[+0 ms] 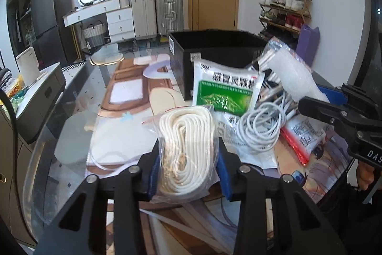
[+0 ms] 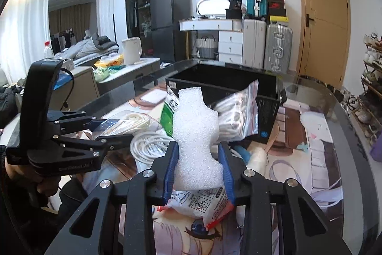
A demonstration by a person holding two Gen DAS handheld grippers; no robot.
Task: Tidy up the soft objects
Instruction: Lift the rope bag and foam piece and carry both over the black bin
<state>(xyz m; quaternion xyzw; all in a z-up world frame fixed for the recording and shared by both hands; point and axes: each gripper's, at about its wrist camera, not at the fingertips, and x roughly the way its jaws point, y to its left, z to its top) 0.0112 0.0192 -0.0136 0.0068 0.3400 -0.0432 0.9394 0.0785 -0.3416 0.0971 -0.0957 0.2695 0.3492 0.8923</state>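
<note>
1. Black rectangular plastic bin (image 2: 238, 85): open-topped, on the glass-topped table (image 2: 334, 111); landmark for all entries and judged the destination for the soft goods.
2. Left gripper (image 1: 188, 169): jaws closed partway on a clear zip bag of coiled cream rope (image 1: 186, 149), blue pads pressing both sides. Held near side of the bin and to its left, seemingly lifted for transfer. The bag bulges and creases at the pinch; contents yield readily.
3. Right gripper (image 2: 198, 166): jaws closed partway on a white foam piece with a waisted outline (image 2: 195, 135), gripped at its lower end, standing upright directly in front of the bin. The grainy surface dents slightly at the pads.
4. White and green foil medicine sachet (image 1: 226, 90): leaning against the bin's front wall.
5. Loose coil of white cable (image 1: 260, 128): on the table before the bin, beside the sachet.
6. Clear zip bag of white cables (image 2: 238, 114): propped at the bin's front, behind the foam.
7. White packet with red edge (image 2: 203, 204): lying nearest, beneath the right gripper.
</note>
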